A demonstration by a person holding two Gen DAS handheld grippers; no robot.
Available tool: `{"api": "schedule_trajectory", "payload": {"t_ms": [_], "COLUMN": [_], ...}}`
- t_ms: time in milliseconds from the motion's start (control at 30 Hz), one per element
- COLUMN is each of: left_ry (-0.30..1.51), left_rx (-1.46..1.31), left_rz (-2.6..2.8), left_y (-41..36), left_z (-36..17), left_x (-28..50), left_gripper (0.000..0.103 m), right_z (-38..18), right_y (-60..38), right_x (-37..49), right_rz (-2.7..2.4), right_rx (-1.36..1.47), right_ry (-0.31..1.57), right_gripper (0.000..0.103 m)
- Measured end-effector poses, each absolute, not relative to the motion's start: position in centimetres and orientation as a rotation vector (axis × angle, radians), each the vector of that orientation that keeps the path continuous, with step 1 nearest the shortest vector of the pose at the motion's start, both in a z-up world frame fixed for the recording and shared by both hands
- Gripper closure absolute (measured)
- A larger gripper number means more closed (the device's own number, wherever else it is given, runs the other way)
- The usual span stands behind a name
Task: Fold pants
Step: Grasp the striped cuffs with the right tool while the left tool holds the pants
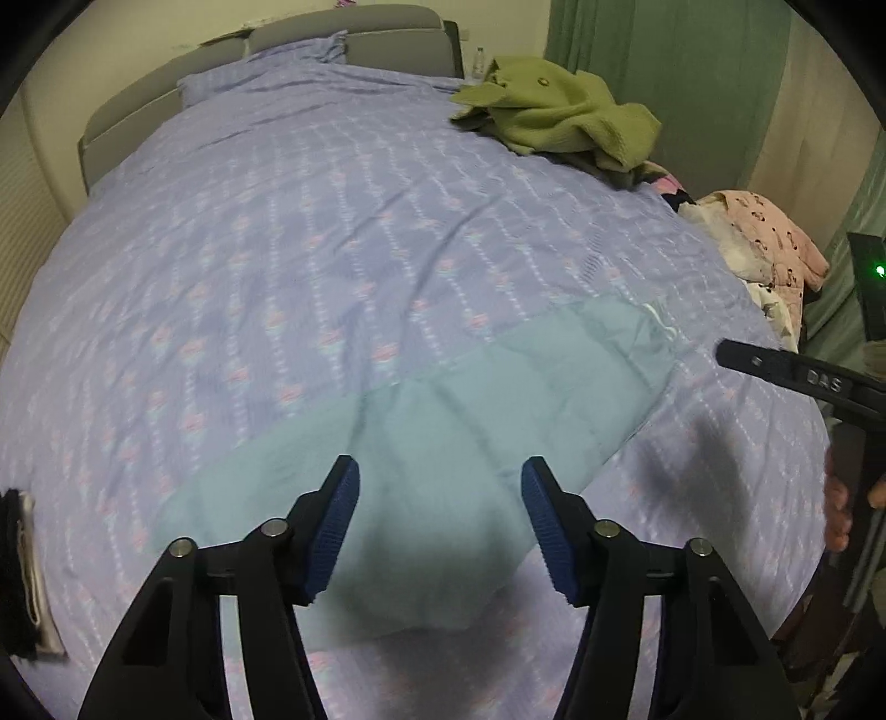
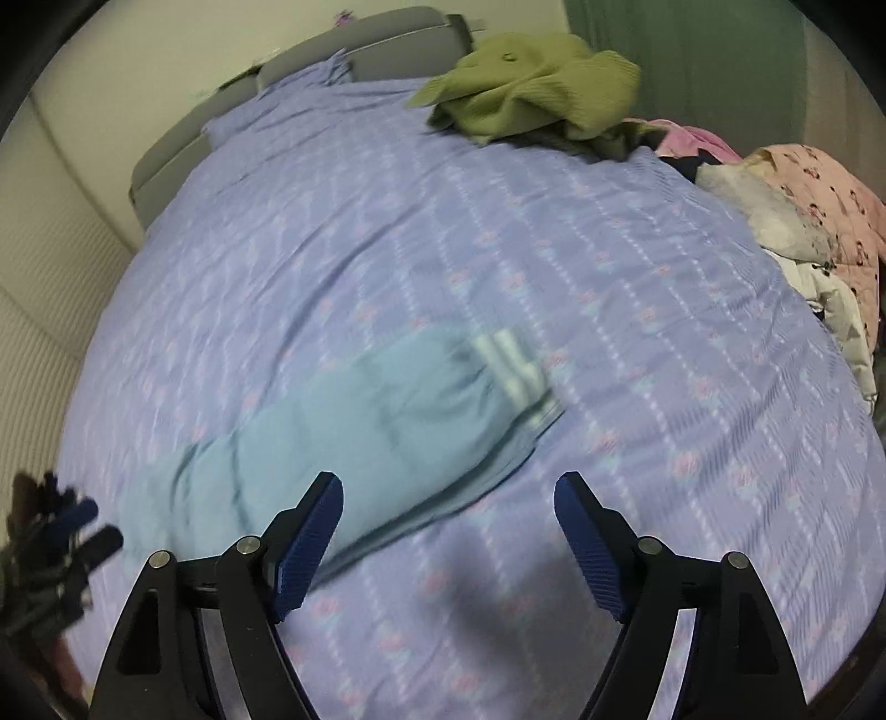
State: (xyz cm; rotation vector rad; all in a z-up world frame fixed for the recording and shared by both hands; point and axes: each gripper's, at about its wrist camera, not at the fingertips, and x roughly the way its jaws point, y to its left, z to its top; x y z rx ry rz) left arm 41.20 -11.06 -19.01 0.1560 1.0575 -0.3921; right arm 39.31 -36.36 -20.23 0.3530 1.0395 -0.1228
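Note:
Light teal pants point(image 1: 443, 437) lie flat in a long strip on the purple patterned bedspread point(image 1: 310, 249), with the striped waistband at the right end. My left gripper point(image 1: 440, 484) is open and empty, hovering over the strip's near middle. My right gripper point(image 2: 448, 498) is open and empty, above the bedspread just right of the pants point(image 2: 354, 432). The right gripper point(image 1: 797, 376) also shows at the right edge of the left wrist view, and the left gripper point(image 2: 72, 531) at the left edge of the right wrist view.
A green garment point(image 1: 559, 111) lies at the bed's far right. Pink and white clothes point(image 1: 769, 243) are piled at the right edge. A dark item point(image 1: 22, 570) lies at the left edge. A grey headboard point(image 1: 354, 33) and green curtains point(image 1: 692, 77) stand behind.

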Motion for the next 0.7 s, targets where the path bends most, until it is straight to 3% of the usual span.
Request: {"api": "schedule_trajectory", "payload": {"t_ms": [167, 267, 700], "left_ry": [1.096, 1.125, 1.217], "left_rx": [0.14, 0.142, 0.145], "left_rz": [-0.377, -0.352, -0.248], "left_y": [-14.6, -15.9, -16.4], "left_z": [-20.3, -21.5, -24.2], "left_x": [43.0, 43.8, 44.3], "left_gripper": [0.066, 0.072, 0.073], "right_z": [-23.3, -25.5, -34.0], "right_y": [-39.5, -40.6, -43.1], "right_x": [42.6, 43.7, 45.4], "right_rz": [-0.101, -0.085, -0.004], "right_rx": [0.412, 0.45, 0.704], "right_ry": [1.053, 1.085, 1.19], "right_gripper": [0.023, 0.023, 0.023]}}
